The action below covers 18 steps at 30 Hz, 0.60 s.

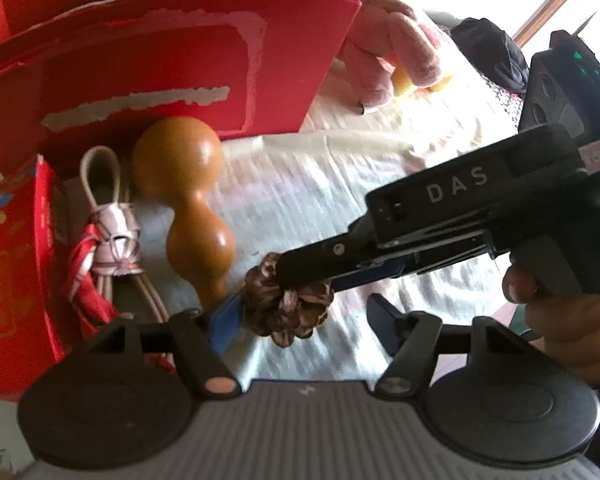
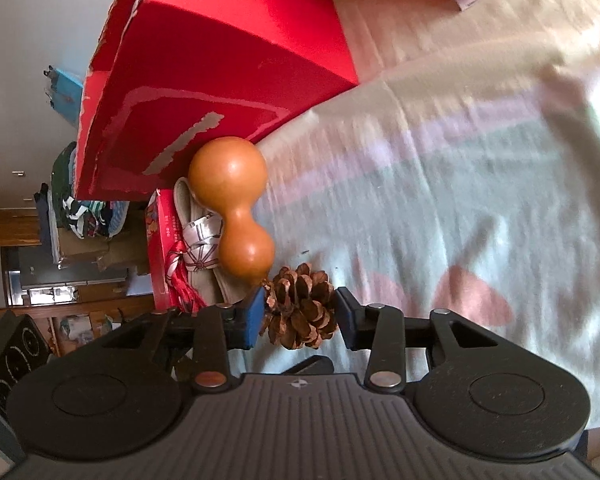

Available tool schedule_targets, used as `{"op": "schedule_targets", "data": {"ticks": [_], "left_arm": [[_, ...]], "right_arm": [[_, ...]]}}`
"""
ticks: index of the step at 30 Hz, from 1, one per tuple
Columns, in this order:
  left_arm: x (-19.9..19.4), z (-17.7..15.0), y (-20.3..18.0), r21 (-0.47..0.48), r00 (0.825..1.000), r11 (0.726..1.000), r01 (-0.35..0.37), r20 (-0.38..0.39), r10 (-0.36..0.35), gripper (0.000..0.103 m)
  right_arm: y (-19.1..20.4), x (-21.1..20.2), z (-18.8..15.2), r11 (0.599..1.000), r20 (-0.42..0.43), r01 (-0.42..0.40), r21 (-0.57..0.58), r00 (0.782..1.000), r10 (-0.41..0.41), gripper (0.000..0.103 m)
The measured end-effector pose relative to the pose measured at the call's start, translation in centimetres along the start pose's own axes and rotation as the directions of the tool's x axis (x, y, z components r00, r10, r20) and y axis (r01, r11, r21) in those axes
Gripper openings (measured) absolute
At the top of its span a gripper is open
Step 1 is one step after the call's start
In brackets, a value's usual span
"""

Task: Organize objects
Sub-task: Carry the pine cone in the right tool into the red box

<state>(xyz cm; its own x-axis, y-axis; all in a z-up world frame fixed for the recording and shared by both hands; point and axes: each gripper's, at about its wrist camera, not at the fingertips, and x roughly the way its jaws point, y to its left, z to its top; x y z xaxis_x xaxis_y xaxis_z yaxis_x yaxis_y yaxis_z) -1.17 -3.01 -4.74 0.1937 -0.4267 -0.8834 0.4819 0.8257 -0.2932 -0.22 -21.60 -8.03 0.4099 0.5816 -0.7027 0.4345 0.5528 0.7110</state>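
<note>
Two grippers: both were in view, each held by a person, over a pale striped bedsheet [image 2: 440, 200].
Right gripper [image 2: 298, 312]: its blue-padded fingers [image 2: 252, 314] flanked a pinecone [image 2: 300, 310]; the left pad touched the cone, the right pad stood a sliver off it, so whether the cone was truly pinched I cannot tell.
Right gripper from the left wrist view: the black body marked DAS reached in from the right, its fingers around the pinecone [image 1: 288, 304], with a hand [image 1: 560, 308] on the trigger grip.
Left gripper [image 1: 300, 324]: spread wide, holding nothing; its left pad [image 1: 224, 324] sat just beside the pinecone, the right pad well apart from it.
Pinecone: rested on or just above the sheet, near the narrow end of the gourd; contact with the sheet could not be told.
Gourd [image 2: 236, 208]: smooth, orange-brown, two-lobed, lying on the sheet with its larger bulb against the big red box [image 2: 220, 80].
Cord bundle [image 1: 108, 232]: beige loop wrapped with patterned ribbon and a red tassel, lying just left of the gourd.
Small red box [image 1: 16, 248]: printed, standing left of the cord bundle.
Pink plush toy [image 1: 384, 48]: lay beyond the big red box's right corner.
</note>
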Motion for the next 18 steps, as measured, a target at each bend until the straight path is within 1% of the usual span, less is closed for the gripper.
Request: {"op": "schedule_targets", "data": {"ticks": [6, 8, 10, 14, 18], "left_arm": [[0.9, 0.4, -1.2, 0.036, 1.000, 0.999, 0.012, 0.001, -0.012, 0.064], [1.0, 0.8, -1.7, 0.049, 1.000, 0.999, 0.021, 0.001, -0.021, 0.063], [0.9, 1.3, -2.2, 0.064, 0.999, 0.997, 0.043, 0.004, -0.043, 0.061], [0.0, 2.9, -3.6, 0.108, 0.995, 0.991, 0.082, 0.041, -0.086, 0.061], [-1.8, 4.7, -5.1, 0.165, 0.988, 0.981, 0.101, 0.100, -0.119, 0.061]], "right_arm": [[-0.7, -1.4, -0.5, 1.000, 0.040, 0.026, 0.004, 0.999, -0.026, 0.040], [-1.0, -2.0, -0.7, 0.999, 0.061, 0.033, 0.011, 0.998, -0.033, 0.037], [-1.2, -3.0, -0.8, 0.999, 0.087, 0.036, 0.023, 0.995, -0.038, 0.037], [-0.8, -5.5, -0.9, 0.999, 0.161, 0.035, 0.029, 0.986, -0.039, 0.037], [0.8, -8.5, -0.5, 0.999, 0.243, 0.045, -0.001, 0.969, -0.043, 0.037]]}}
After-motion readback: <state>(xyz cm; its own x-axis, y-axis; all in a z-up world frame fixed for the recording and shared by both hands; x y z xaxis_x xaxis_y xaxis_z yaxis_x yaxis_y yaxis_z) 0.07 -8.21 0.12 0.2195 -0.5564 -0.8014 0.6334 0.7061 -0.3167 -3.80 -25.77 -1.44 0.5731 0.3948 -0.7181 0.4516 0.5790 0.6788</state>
